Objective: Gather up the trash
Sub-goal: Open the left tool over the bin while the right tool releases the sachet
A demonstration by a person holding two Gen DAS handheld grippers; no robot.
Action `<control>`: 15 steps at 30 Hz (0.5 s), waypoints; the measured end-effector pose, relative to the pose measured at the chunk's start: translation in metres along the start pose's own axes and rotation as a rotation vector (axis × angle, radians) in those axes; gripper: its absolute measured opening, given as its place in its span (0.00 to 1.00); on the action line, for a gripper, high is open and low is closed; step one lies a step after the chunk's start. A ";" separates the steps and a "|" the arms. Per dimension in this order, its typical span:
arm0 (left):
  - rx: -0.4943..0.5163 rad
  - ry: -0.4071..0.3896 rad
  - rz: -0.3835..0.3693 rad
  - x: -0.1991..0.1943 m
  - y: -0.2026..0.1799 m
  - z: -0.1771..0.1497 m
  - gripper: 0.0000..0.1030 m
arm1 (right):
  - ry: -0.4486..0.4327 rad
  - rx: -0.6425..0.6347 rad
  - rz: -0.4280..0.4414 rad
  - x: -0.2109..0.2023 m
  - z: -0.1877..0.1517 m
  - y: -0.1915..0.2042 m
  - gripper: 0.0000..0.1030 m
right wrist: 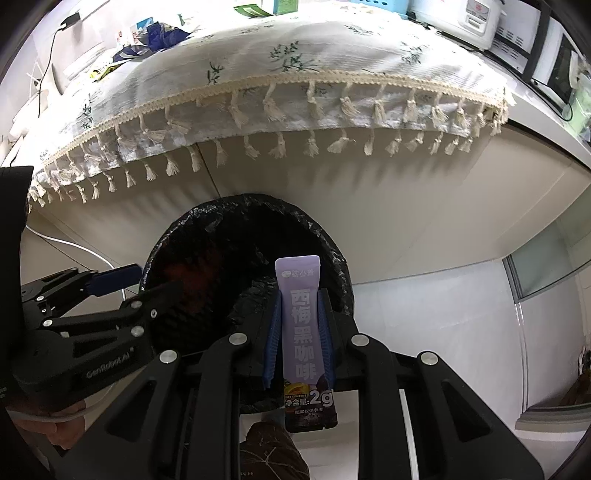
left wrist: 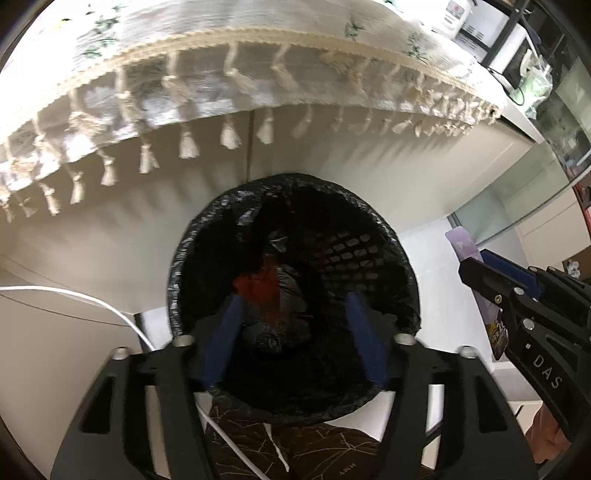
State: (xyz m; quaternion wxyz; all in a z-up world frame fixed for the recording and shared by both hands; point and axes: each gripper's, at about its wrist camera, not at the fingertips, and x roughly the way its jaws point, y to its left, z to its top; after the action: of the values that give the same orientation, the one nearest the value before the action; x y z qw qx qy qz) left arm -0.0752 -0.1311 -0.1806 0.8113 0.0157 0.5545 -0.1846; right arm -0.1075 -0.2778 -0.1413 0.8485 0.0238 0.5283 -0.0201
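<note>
A round bin (left wrist: 295,229) lined with a black bag stands on the floor under the table edge. A red piece of trash (left wrist: 258,288) lies among crumpled black plastic inside it. My left gripper (left wrist: 295,332) hangs over the bin's mouth, open, with nothing between its blue fingers (left wrist: 225,339). My right gripper (right wrist: 301,332) is shut on a purple coffee sachet (right wrist: 301,317), held upright over the near right rim of the bin (right wrist: 332,258). In the right wrist view the left gripper (right wrist: 144,284) reaches in from the left over the bin. The right gripper (left wrist: 517,295) and the sachet (left wrist: 460,243) show at the right edge of the left wrist view.
A table with a white flowered cloth and tassels (right wrist: 295,110) overhangs the bin. Wrappers (right wrist: 162,37) and boxes lie on its far side, and appliances (right wrist: 480,22) stand at the right. A white cable (left wrist: 110,310) runs along the floor at the left. A person's brown patterned clothing (left wrist: 295,450) fills the bottom.
</note>
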 end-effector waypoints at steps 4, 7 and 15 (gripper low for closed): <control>-0.017 -0.012 0.033 -0.007 0.010 0.001 0.76 | 0.001 -0.003 0.018 0.004 0.007 0.008 0.18; -0.048 -0.017 0.048 -0.013 0.021 0.002 0.82 | 0.002 -0.010 0.029 0.008 0.009 0.015 0.18; -0.136 -0.045 0.117 -0.025 0.059 0.001 0.90 | 0.000 -0.027 0.047 0.027 0.016 0.032 0.18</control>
State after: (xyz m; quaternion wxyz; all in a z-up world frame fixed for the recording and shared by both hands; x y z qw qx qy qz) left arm -0.0636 -0.0696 -0.1675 0.8320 -0.0112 0.5457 -0.0991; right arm -0.0792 -0.2473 -0.1581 0.8488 0.0250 0.5280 0.0069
